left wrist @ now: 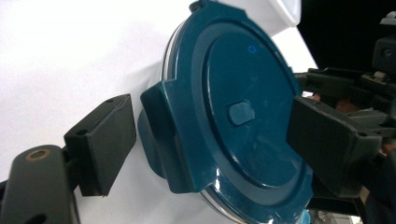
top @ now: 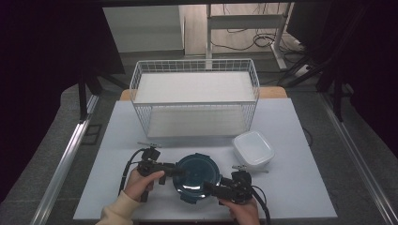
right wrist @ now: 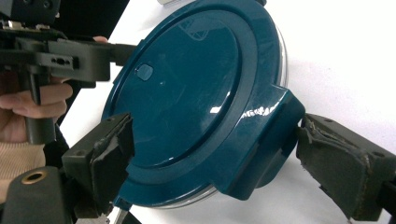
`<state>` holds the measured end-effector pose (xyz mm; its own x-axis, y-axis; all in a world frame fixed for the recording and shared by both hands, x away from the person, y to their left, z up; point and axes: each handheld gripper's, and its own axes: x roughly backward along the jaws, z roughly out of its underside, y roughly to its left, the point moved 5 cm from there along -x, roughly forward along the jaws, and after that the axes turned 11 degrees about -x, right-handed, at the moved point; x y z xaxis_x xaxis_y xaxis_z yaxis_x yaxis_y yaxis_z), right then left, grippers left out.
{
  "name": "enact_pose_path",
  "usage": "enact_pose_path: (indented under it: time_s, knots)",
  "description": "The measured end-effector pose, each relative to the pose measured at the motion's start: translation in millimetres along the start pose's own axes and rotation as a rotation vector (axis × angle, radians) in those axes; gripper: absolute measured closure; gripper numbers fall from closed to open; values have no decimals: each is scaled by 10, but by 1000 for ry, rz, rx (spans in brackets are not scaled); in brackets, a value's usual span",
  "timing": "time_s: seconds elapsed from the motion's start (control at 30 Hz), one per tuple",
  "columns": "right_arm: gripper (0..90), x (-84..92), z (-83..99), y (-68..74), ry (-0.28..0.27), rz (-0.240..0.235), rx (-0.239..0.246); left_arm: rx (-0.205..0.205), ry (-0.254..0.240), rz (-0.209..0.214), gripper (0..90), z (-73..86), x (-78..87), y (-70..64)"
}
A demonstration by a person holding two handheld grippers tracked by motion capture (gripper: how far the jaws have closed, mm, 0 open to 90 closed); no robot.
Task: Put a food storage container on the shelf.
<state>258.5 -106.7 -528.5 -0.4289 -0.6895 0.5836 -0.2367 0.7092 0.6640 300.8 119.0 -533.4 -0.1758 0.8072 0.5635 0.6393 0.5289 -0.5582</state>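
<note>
The round container with the dark teal lid (top: 197, 177) is sitting on the white table (top: 291, 140) near its front edge, before the wire basket (top: 195, 101) and beside a white tub (top: 253, 149). The left gripper (top: 176, 171) and right gripper (top: 212, 190) are both straddling lid clasps, jaws spread apart.
</note>
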Motion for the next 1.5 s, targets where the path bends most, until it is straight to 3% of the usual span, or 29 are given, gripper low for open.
enact_pose_path:
  time_s: [0.27,0.37,0.4,0.6,0.83,1.07,1.5]
  knots:
    - [103,-123,41,-68,32,-12,-89,30,15,23,148,12,-63,44]
    - [144,-154,51,-58,42,-36,-114,94,14,92,153,79,-100,48]
    - [145,-161,57,-55,43,-38,-121,96,26,96,155,98,-118,52]
    - [247,-113,33,-83,7,-38,-162,129,6,60,262,98,-100,64]
    - [333,-66,13,-122,-15,-70,-230,154,8,51,303,99,-48,35]
    - [359,-33,3,-96,-19,-72,-212,150,-11,33,332,103,9,-18]
    - [384,59,-71,-53,-50,-82,-165,99,-36,14,379,66,96,-142]
